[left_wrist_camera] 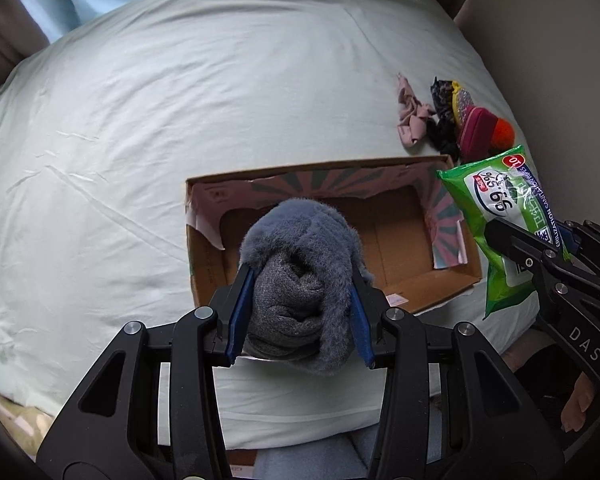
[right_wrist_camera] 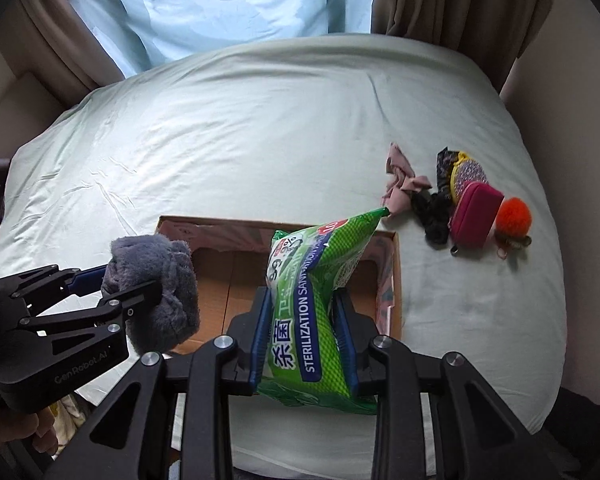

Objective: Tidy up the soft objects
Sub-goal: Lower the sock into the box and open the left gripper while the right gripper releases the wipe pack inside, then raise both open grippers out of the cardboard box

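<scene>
Transport step: left gripper is clamping rolled grey socks, right gripper is pinching green wipes pack, both hovering over cardboard box; next, lowering and releasing inside.

A grey fuzzy sock bundle is hanging over the open cardboard box. A green wet-wipes pack is tilting above its right side. 6 small soft items are lying on the sheet beside it.

Grey furry bundle hides box near-left floor; wipes pack covers box middle, its print partly unreadable.
</scene>
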### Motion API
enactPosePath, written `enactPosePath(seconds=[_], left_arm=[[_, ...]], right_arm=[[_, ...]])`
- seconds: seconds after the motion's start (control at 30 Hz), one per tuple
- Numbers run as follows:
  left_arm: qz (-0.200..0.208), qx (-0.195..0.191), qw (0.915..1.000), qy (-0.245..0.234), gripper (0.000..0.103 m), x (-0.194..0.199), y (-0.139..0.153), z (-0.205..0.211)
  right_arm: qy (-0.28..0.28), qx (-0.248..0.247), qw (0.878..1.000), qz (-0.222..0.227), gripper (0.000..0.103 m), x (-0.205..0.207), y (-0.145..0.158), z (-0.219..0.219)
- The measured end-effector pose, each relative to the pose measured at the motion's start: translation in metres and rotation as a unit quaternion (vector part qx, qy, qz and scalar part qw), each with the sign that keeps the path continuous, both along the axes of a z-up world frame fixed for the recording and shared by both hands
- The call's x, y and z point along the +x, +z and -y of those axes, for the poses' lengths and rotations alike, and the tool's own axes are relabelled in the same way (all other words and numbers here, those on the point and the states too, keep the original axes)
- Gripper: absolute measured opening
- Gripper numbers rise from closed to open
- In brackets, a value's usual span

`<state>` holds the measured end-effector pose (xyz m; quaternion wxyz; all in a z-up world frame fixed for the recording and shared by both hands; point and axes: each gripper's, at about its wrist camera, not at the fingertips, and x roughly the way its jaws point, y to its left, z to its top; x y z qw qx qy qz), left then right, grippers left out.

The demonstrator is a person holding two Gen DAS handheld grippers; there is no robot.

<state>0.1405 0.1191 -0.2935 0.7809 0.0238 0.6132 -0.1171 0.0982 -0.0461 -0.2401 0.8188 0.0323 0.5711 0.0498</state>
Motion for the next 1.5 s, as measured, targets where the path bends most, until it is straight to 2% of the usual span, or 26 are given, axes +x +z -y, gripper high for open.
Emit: enactPosePath(seconds=[0.17, 0.37, 0.57, 0.67, 0.8, 0.83, 0.9, 0.93, 0.97, 1.03, 1.07, 1.1, 1.5], left_arm=[[-0.035, 0.002, 0.9991, -0.026, 0.039, 0.011, -0.036, -0.001], [-0.066, 0.017, 0.9963, -0.052, 0.039, 0.032, -0.078, 0.011], [-0.108, 0.024, 0.9924, -0.054, 0.04, 0.053, -0.115, 0.019], [-0.122, 0.035, 0.9903, -0.057, 0.04, 0.055, -0.13, 0.022], [-0.147, 0.03, 0.9874, -0.052, 0.04, 0.057, -0.142, 0.025], [-0.145, 0.034, 0.9875, -0.053, 0.044, 0.056, -0.142, 0.025], [-0.135, 0.042, 0.9881, -0.06, 0.059, 0.055, -0.139, 0.028], [-0.13, 0.04, 0.9887, -0.064, 0.083, 0.054, -0.136, 0.029], [-0.127, 0.038, 0.989, -0.066, 0.102, 0.053, -0.134, 0.032], [-0.123, 0.037, 0.9893, -0.069, 0.103, 0.05, -0.131, 0.033], [-0.127, 0.04, 0.9885, -0.072, 0.103, 0.049, -0.131, 0.034], [-0.129, 0.042, 0.9881, -0.072, 0.103, 0.047, -0.132, 0.034], [-0.11, 0.031, 0.9912, -0.067, 0.103, 0.036, -0.111, 0.022]], right_arm=[[-0.016, 0.003, 0.999, -0.048, 0.028, 0.008, -0.041, -0.008], [-0.043, 0.036, 0.993, -0.102, 0.028, 0.028, -0.09, -0.006], [-0.031, 0.055, 0.987, -0.147, 0.028, 0.057, -0.131, -0.008], [-0.026, 0.06, 0.984, -0.165, 0.028, 0.068, -0.146, -0.012], [-0.016, 0.061, 0.982, -0.179, 0.028, 0.076, -0.158, -0.013], [-0.015, 0.068, 0.981, -0.183, 0.028, 0.076, -0.159, -0.012], [-0.017, 0.084, 0.978, -0.191, 0.029, 0.078, -0.163, -0.01], [-0.017, 0.09, 0.977, -0.193, 0.029, 0.078, -0.165, -0.01], [-0.019, 0.097, 0.976, -0.193, 0.029, 0.079, -0.167, -0.009], [-0.029, 0.1, 0.976, -0.191, 0.048, 0.079, -0.169, -0.008], [-0.033, 0.097, 0.976, -0.193, 0.086, 0.08, -0.172, -0.006], [-0.034, 0.093, 0.975, -0.199, 0.103, 0.081, -0.175, -0.004], [-0.039, 0.086, 0.978, -0.184, 0.103, 0.068, -0.157, 0.0]])
